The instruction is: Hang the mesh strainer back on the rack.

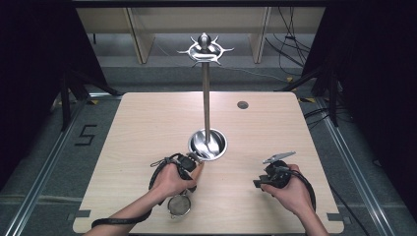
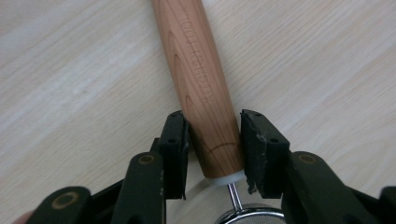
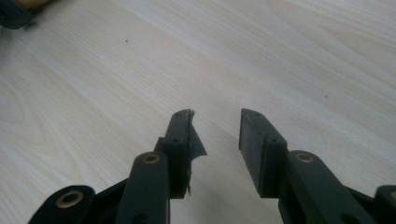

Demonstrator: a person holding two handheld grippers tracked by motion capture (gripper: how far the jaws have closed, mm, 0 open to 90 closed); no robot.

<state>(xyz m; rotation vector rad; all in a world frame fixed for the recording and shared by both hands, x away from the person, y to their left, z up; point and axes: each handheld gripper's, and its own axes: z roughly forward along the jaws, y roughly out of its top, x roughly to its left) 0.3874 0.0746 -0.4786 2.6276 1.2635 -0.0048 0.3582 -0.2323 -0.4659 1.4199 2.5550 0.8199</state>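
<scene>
Closing on a strainer handle beside the hook stand

Lying on the pale wooden table point(image 1: 147, 128) near its front edge, a small mesh strainer point(image 1: 179, 205) points its wooden handle point(image 2: 203, 93) away from the person, toward the round steel base point(image 1: 208, 144) of a tall hook stand point(image 1: 206, 98); the bowl of the strainer sits just below the left hand point(image 1: 173, 181) in the high view, partly hidden by it; the left gripper point(image 2: 214, 140) straddles the near end of the handle, where a white collar and a thin wire lead down to the mesh rim; its left pad touches the wood or sits within a hair of it, while a narrow gap shows at the right pad, so the jaws are set around the handle rather than clamped on it; the handle rests flat on the table between them; the right gripper point(image 3: 215, 140) hovers low over bare table well to the right of the stand, its jaws apart with nothing between them, a torn flap of pad lining hanging from the left one; the right hand point(image 1: 290, 187) holds it near the front right part of the table.
</scene>
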